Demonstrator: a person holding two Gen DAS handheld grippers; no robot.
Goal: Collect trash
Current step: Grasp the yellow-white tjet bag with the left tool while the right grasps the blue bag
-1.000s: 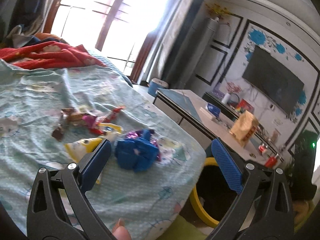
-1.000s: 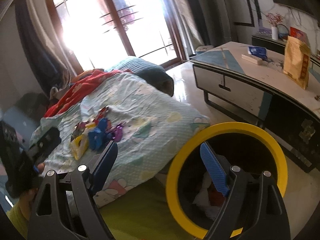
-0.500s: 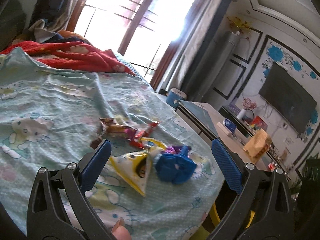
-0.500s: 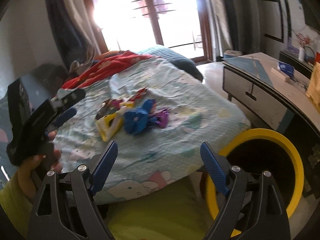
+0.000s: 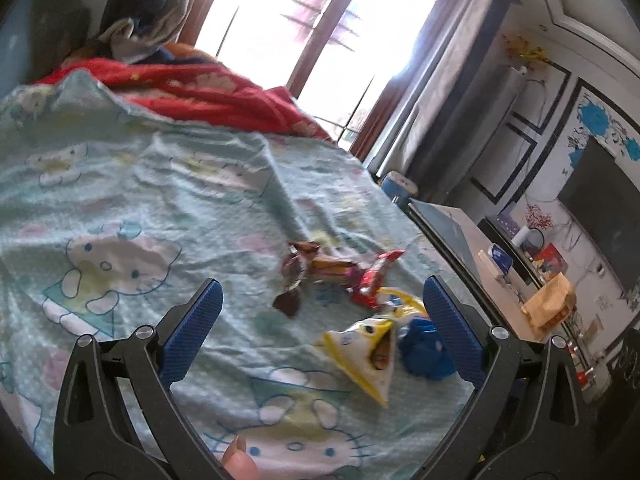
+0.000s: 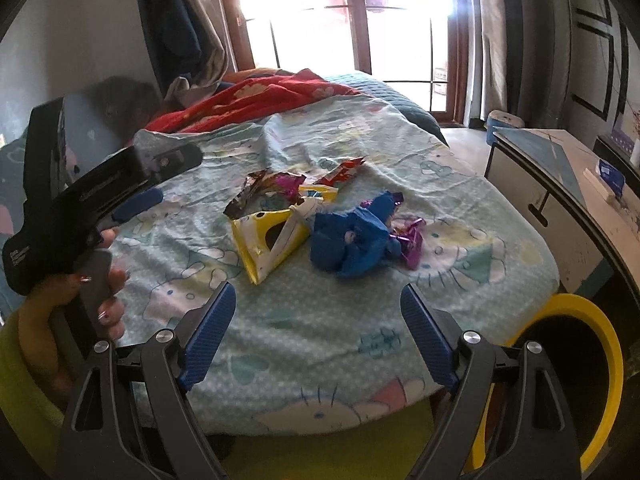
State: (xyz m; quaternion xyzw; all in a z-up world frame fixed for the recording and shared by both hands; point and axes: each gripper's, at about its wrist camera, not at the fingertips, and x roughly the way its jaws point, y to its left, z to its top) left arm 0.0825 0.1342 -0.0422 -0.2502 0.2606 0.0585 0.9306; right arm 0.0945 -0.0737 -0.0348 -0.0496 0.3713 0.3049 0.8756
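Note:
A pile of trash lies on the pale green cartoon bedsheet (image 6: 280, 312): a yellow triangular snack bag (image 6: 268, 240), a crumpled blue wrapper (image 6: 352, 240), a purple foil wrapper (image 6: 412, 240), a red wrapper (image 6: 340, 172) and a brown foil wrapper (image 6: 256, 188). In the left wrist view the yellow bag (image 5: 364, 352), blue wrapper (image 5: 424, 352), red wrapper (image 5: 372, 280) and brown wrapper (image 5: 296, 272) show. My left gripper (image 5: 320, 332) is open and empty above the sheet, left of the pile; it also shows in the right wrist view (image 6: 132, 184). My right gripper (image 6: 318, 332) is open and empty, short of the pile.
A yellow-rimmed trash bin (image 6: 592, 368) stands on the floor at the bed's right corner. A red blanket (image 6: 256, 100) lies at the far end of the bed. A low cabinet (image 6: 560, 184) stands to the right with a snack bag (image 5: 548, 308) on it.
Both grippers have swung left from the bin toward the bed. The trash pile now sits centred in the right wrist view, and the left gripper has moved over the sheet left of the pile.

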